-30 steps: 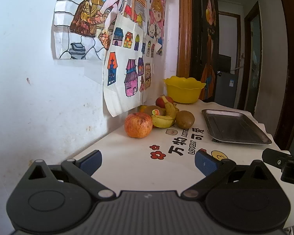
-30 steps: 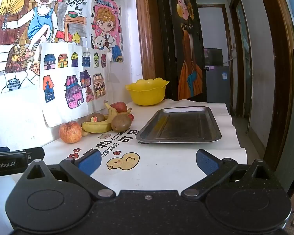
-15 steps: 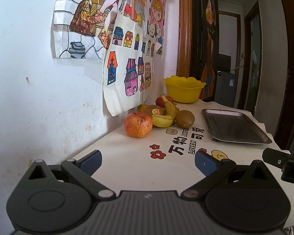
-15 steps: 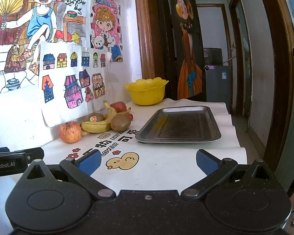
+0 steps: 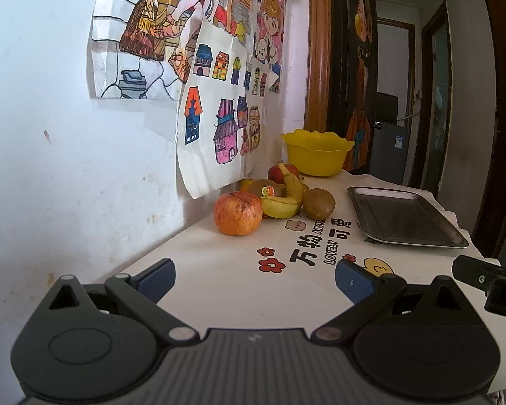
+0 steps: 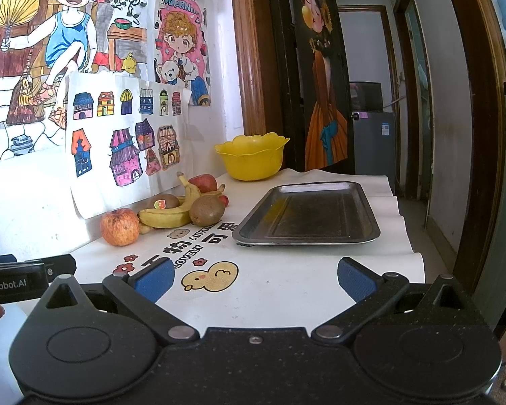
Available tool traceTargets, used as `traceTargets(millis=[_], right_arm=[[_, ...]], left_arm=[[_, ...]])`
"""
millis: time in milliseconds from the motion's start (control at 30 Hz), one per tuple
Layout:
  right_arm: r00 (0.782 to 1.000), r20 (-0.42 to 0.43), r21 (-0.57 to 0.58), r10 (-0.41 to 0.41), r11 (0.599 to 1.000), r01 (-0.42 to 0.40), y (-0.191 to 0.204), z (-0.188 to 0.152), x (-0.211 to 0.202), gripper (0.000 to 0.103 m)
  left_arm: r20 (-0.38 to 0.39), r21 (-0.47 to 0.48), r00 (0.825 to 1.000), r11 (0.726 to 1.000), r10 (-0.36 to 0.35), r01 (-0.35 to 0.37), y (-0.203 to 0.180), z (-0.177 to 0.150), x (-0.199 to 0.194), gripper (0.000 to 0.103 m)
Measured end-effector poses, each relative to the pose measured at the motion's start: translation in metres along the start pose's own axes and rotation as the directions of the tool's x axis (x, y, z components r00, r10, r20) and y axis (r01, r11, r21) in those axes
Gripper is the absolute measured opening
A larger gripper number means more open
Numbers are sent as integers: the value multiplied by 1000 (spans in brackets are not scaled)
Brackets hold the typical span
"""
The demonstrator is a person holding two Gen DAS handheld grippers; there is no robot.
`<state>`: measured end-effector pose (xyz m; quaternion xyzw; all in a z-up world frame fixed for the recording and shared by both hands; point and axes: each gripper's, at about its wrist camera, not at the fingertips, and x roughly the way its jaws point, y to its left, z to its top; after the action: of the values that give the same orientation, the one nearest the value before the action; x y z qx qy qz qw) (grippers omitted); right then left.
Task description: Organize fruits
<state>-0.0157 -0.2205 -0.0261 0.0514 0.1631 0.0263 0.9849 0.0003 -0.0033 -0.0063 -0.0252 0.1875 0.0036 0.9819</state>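
Note:
A pile of fruit lies against the wall: an orange-red apple (image 5: 238, 213) (image 6: 119, 226) nearest me, a banana (image 5: 283, 200) (image 6: 172, 212), a kiwi (image 5: 318, 203) (image 6: 206, 211), a stickered kiwi (image 5: 265, 188) (image 6: 163, 201) and a red apple (image 5: 284, 172) (image 6: 203, 182) behind. A yellow bowl (image 5: 317, 151) (image 6: 251, 155) stands further back. An empty metal tray (image 5: 403, 216) (image 6: 308, 214) lies to the right of the fruit. My left gripper (image 5: 254, 278) is open, short of the orange-red apple. My right gripper (image 6: 254, 280) is open above the cloth in front of the tray.
A white printed cloth (image 5: 307, 253) (image 6: 286, 280) covers the table. Paper drawings (image 5: 219, 125) (image 6: 118, 135) hang on the wall and overhang the fruit. The table drops off at the right edge (image 6: 418, 256). A dark door (image 6: 317, 77) stands behind the bowl.

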Motion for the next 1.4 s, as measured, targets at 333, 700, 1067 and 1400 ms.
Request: traceTargets(millis=[333, 700, 1067, 1400], right_arm=[[1000, -1, 0, 0, 1000, 0, 0, 0, 0, 102], [1000, -1, -3, -2, 1000, 2, 4, 3, -2, 102], [972, -63, 64, 227, 973, -223, -21, 81, 3, 102], [880, -80, -155, 468, 866, -475, 1, 158, 71, 102]], left_arm=[[1, 0, 1000, 1000, 0, 0, 0, 0, 0, 103], [-24, 7, 1000, 1000, -2, 2, -2, 3, 4, 103], [-43, 168, 999, 986, 20, -13, -18, 48, 35, 103], [-61, 127, 998, 992, -9, 17, 3, 63, 87, 103]])
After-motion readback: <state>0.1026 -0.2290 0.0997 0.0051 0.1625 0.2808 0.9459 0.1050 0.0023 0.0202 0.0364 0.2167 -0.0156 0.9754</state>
